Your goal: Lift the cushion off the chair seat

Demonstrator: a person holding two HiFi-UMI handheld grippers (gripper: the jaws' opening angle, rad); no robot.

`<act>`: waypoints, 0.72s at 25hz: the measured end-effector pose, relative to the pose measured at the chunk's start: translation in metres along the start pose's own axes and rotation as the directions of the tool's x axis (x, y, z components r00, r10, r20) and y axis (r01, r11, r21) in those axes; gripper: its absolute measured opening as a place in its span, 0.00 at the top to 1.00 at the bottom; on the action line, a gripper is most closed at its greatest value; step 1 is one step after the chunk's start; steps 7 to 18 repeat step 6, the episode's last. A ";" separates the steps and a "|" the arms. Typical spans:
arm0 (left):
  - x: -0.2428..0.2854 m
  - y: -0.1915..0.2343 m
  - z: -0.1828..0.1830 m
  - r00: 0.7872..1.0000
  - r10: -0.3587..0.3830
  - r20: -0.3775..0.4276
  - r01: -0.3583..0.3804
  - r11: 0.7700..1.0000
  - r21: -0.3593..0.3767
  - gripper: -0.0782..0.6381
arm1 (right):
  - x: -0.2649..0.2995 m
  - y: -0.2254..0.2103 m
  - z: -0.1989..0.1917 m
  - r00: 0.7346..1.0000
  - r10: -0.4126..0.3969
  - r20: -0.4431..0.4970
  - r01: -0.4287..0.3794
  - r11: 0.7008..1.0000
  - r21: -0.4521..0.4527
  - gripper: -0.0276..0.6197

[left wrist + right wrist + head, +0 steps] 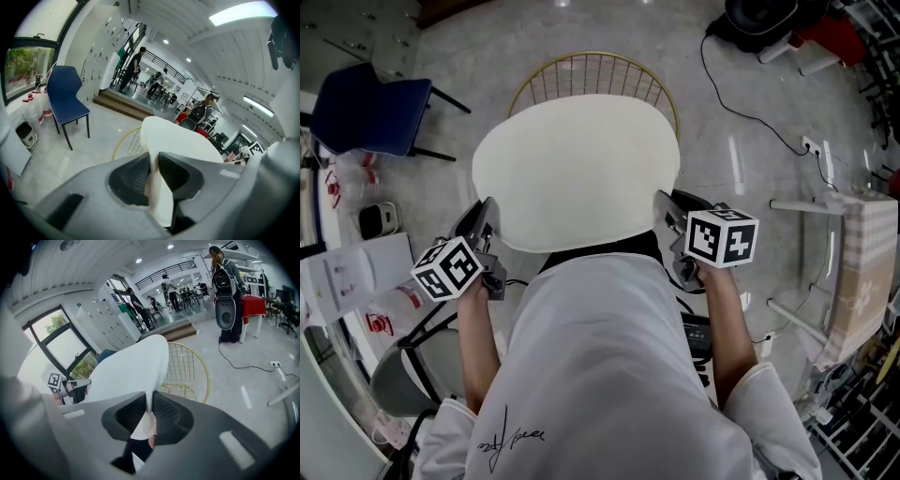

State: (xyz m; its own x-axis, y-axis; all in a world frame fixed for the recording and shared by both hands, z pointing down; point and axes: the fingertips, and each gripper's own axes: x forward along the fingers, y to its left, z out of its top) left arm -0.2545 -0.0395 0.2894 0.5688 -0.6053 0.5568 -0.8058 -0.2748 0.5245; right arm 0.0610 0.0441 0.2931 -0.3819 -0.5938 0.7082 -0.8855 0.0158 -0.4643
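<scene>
Cushion [577, 169] held up over the gold wire chair [595, 70] — left tongs [487, 214] and right tongs [666, 211] each pinch an opposite edge, likely so it rides flat.

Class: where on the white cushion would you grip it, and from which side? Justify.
Probably its thin rim, at the left and right edges, coming from the near side. The cushion is wide and flat, too broad for one grip, but its edge fits between jaws. The left hand-held gripper and right hand-held gripper pinch it just so.
</scene>
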 end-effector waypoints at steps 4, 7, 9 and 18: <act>0.002 0.002 -0.003 1.000 -0.009 -0.005 0.009 1.000 -0.005 0.79 | -0.001 0.001 -0.002 1.000 -0.001 0.008 0.000 1.000 0.004 0.88; 0.003 0.002 -0.004 1.000 -0.012 -0.010 0.012 1.000 -0.006 0.79 | -0.001 0.000 -0.002 1.000 0.000 0.012 0.000 1.000 0.006 0.88; 0.003 0.002 -0.004 1.000 -0.012 -0.010 0.012 1.000 -0.006 0.79 | -0.001 0.000 -0.002 1.000 0.000 0.012 0.000 1.000 0.006 0.88; 0.003 0.002 -0.004 1.000 -0.012 -0.010 0.012 1.000 -0.006 0.79 | -0.001 0.000 -0.002 1.000 0.000 0.012 0.000 1.000 0.006 0.88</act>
